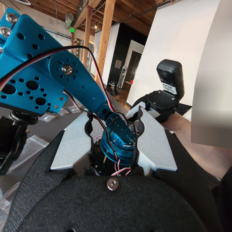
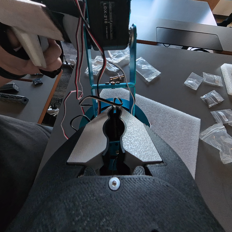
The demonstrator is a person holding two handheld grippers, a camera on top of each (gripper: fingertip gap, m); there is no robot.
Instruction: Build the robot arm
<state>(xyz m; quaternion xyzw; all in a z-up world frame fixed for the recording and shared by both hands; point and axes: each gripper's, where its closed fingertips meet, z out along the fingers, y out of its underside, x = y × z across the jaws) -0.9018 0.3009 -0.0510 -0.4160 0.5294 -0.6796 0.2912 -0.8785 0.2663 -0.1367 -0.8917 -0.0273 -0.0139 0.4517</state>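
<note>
Wooden posts and ceiling beams are running back through an open room with white walls, and below them a dark grey table (image 2: 175,65) is carrying one blue robot arm (image 1: 77,80), built of perforated metal brackets, which is standing on a round blue base (image 1: 116,150) set on one grey foam sheet (image 2: 163,119). The right gripper (image 2: 114,108) is clenching the lowest link of that arm just above the base, its two fingertips nearly meeting around the blue strip and dark body between them. The left gripper (image 1: 114,113), carried by a hand (image 2: 44,60), is hovering higher up beside the black servo (image 2: 110,25) at the top of the upright bracket; its fingers are standing wide apart, and I can see nothing pressed between them, so it is looking released. Loose red, white and black wires (image 2: 78,62) are trailing down from the servo to the base, some of them passing between the left fingers. Lying on the table behind the arm are one cross-shaped metal wrench (image 2: 116,77) and three small nuts (image 2: 112,82) on the bracket's crossbar. At least eight clear plastic bags (image 2: 146,69) of hardware are lying scattered around, most to the right, near one white foam block (image 2: 227,77) at the edge.
</note>
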